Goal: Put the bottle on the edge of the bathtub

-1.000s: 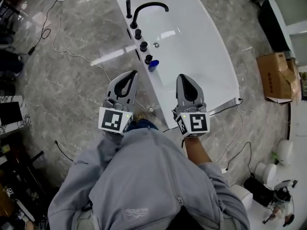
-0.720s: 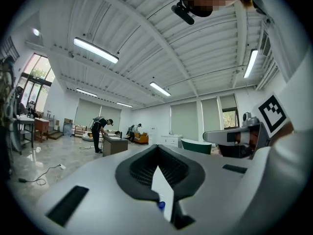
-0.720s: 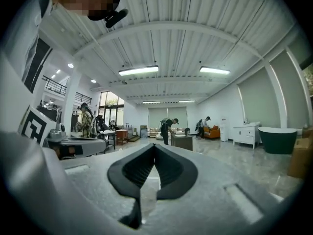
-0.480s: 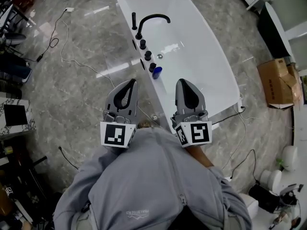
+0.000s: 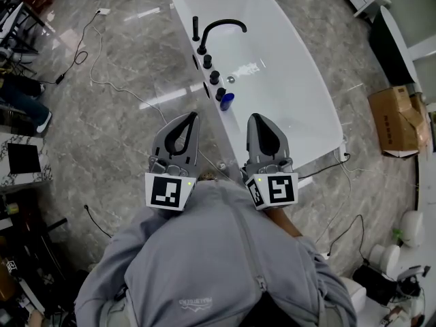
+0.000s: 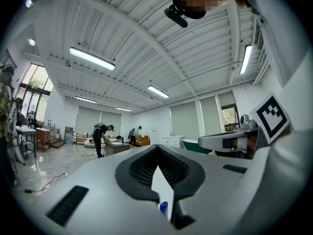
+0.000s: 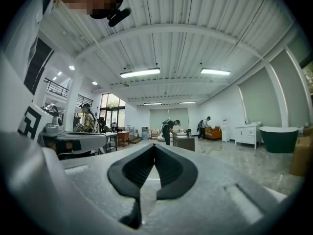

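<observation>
While we keep the left claw (image 5: pixel 193 118) and right claw (image 5: pixel 253 119) clenched on nothing at mid-frame, the blue bottle (image 5: pixel 227 101) stands on the bathtub (image 5: pixel 286 80) edge, just above and between their tips, touching neither.

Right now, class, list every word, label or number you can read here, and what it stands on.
No text is readable.
Logo on the grey sweatshirt: too small, blurred.
Left marker cube, right marker cube: square patterns only, no letters.
</observation>
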`<state>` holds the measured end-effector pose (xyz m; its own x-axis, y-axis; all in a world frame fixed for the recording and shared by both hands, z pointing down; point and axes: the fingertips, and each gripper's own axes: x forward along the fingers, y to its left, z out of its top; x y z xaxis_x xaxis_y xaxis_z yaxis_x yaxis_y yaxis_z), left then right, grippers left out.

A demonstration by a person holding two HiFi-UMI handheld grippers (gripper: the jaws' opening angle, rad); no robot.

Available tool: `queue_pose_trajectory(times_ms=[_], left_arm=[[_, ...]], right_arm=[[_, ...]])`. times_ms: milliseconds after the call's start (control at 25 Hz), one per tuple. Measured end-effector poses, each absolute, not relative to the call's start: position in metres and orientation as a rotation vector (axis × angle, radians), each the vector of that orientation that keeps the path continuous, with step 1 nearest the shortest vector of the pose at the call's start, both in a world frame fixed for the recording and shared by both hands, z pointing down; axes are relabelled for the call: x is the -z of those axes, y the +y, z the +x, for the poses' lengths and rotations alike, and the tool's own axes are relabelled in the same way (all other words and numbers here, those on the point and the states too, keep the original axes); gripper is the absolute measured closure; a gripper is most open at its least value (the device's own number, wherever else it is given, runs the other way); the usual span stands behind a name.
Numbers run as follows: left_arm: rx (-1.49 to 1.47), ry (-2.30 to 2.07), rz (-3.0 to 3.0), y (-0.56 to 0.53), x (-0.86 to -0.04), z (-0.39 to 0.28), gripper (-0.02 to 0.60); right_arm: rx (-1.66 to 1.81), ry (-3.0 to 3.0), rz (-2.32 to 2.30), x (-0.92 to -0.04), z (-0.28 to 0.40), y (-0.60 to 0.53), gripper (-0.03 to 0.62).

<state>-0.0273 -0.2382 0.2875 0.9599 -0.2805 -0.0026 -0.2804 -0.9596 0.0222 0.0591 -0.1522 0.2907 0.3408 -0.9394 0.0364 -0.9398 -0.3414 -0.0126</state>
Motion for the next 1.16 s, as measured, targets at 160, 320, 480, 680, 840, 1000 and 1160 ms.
queue_pose_trajectory(times_ms=[160,320,480,680,840,1000,1160], left_arm=[[0.009,-0.436,3.091,-0.240,-0.289,-0.030,0.577],[0.016,-0.437,3.086,-0.237,-0.288,-0.032,0.577],[0.020,-0.428,3.088,-0.235,-0.287,-0.034,0.577],[0.004,-0.415,3.090,-0.238,-0.291,-0.037,0.577],[-0.002,-0.411,3.080,-0.241,-0.295,-0.037,0.577],[-0.007,-0.440,3.072,-0.242,-0.296,-0.035,0.577],[0.003,-0.455,3.072,-0.240,-0.299,-0.030,0.577]], right_arm=[[-0.048,-1.799,2.534,-0.293,0.052,-0.155,0.591],[-0.049,-1.836,2.500,-0.292,0.045,-0.155,0.591],[-0.062,-1.846,2.503,-0.292,0.044,-0.156,0.591],[-0.070,-1.848,2.513,-0.295,0.043,-0.161,0.591],[-0.089,-1.851,2.498,-0.302,0.039,-0.167,0.591],[-0.093,-1.873,2.472,-0.303,0.039,-0.166,0.591],[-0.090,-1.875,2.472,-0.305,0.046,-0.162,0.591]])
